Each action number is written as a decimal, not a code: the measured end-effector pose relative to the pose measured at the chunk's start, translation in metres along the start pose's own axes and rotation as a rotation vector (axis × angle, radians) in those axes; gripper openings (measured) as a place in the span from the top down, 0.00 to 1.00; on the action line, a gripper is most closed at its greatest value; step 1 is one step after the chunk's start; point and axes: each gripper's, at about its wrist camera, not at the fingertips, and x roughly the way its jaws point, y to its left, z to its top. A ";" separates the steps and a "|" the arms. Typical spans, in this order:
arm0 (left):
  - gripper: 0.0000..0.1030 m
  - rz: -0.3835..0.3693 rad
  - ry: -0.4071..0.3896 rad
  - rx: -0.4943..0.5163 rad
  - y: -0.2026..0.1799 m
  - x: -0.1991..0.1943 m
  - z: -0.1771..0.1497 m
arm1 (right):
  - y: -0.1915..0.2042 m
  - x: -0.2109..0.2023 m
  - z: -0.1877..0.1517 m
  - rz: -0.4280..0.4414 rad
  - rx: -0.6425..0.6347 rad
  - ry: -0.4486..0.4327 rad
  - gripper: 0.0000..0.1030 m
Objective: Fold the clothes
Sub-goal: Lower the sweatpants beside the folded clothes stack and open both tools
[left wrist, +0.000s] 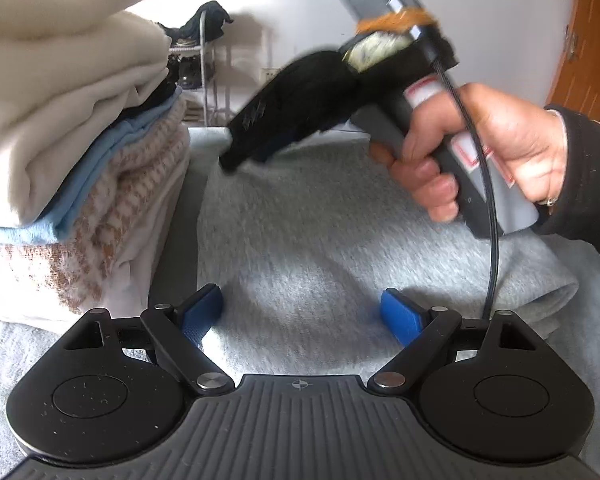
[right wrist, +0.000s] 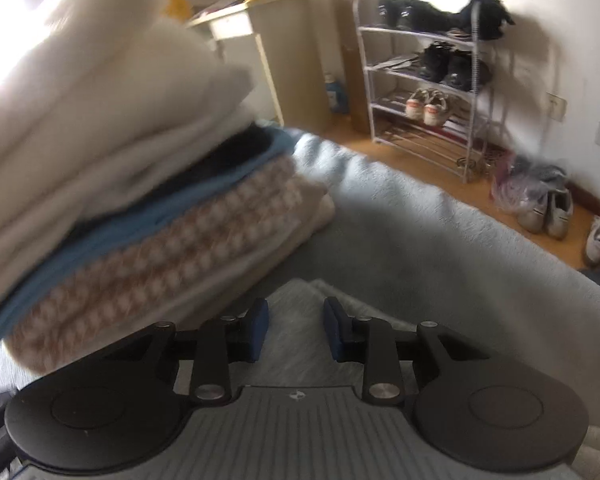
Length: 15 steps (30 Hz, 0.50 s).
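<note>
The left gripper (left wrist: pixel 302 312), jaws wide and empty, hovers over the grey garment (left wrist: pixel 340 232); the right gripper (right wrist: pixel 296 326), half-parted and empty, nears its far edge beside the folded stack (right wrist: pixel 132 184).

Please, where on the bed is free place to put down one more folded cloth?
Free: the gray bed cover right of the folded stack, up to the bed's edge by the shoe rack. The folded gray garment lies before the open left gripper. Crowded: the left side, where the stack stands.
</note>
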 end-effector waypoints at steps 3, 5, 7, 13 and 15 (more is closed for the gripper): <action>0.14 -0.006 0.005 0.016 -0.001 -0.001 0.000 | -0.008 -0.023 0.000 -0.021 0.059 -0.049 0.69; 0.14 -0.013 0.012 0.020 0.000 -0.001 0.002 | -0.021 -0.054 -0.005 0.002 0.108 -0.057 0.69; 0.14 -0.017 0.020 0.016 0.000 0.000 0.004 | -0.034 -0.090 -0.021 0.003 0.139 -0.049 0.69; 0.13 -0.007 0.032 0.028 -0.006 -0.002 0.004 | -0.063 -0.163 -0.096 -0.106 0.224 0.066 0.70; 0.13 0.006 0.035 0.029 -0.006 -0.008 0.004 | -0.078 -0.174 -0.123 -0.176 0.297 0.098 0.67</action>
